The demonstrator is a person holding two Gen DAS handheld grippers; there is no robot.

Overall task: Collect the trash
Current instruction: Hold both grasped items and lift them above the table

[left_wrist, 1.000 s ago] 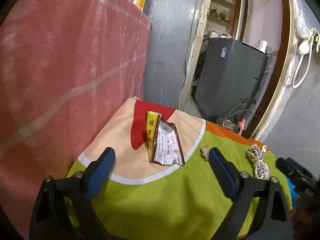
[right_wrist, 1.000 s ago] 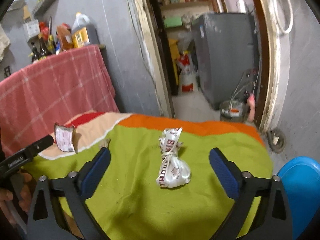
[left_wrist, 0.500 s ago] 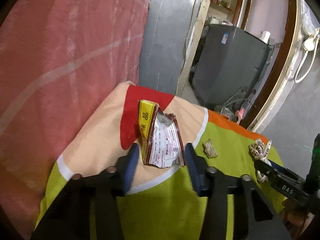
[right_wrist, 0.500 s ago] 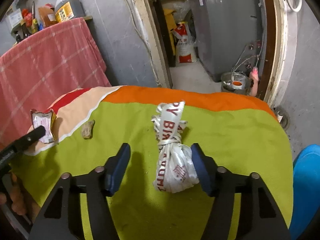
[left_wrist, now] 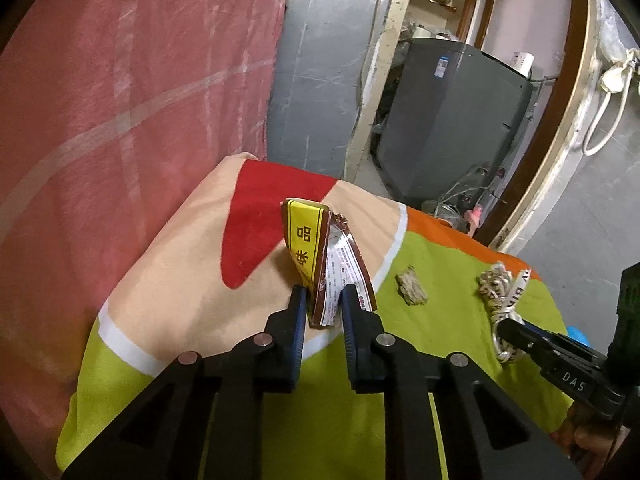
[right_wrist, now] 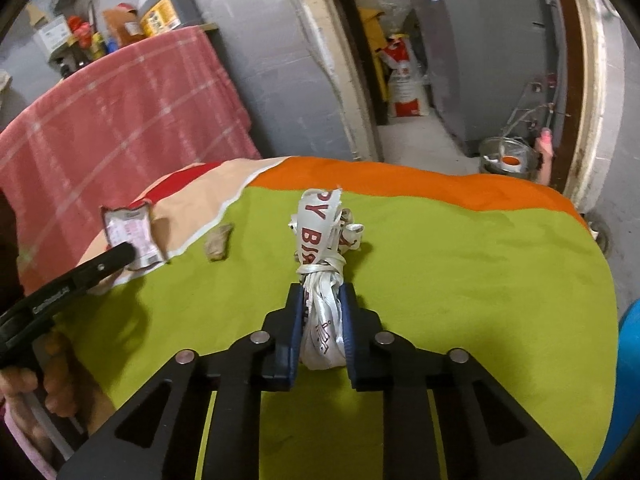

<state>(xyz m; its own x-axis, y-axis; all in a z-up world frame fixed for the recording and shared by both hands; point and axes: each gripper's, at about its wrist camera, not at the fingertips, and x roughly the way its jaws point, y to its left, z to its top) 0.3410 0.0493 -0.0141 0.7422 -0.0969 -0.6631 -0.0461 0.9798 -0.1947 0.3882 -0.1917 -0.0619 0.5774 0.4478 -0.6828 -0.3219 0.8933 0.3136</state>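
A torn snack wrapper (left_wrist: 316,248), yellow and brown outside and silver inside, stands on the peach patch of the tablecloth (left_wrist: 420,360). My left gripper (left_wrist: 323,294) is closing; its blue pads pinch the wrapper's lower edge. A knotted white ribbon bundle (right_wrist: 320,232) with red letters lies on the green part of the cloth (right_wrist: 480,280). My right gripper (right_wrist: 322,292) is shut on its near end. A small brown scrap (left_wrist: 411,291) lies loose between the two. The right gripper (left_wrist: 506,330) also shows at the ribbon (left_wrist: 500,292) in the left wrist view.
A red checked cloth (left_wrist: 120,100) hangs along the table's left side, with bottles (right_wrist: 160,8) on a shelf behind it. A blue container (right_wrist: 630,380) sits off the table's right edge. Beyond the far edge are a doorway and a grey appliance (left_wrist: 452,120).
Both grippers moved forward and down onto their items, and their jaws went from wide open to closed: the left on the wrapper, the right on the ribbon bundle.
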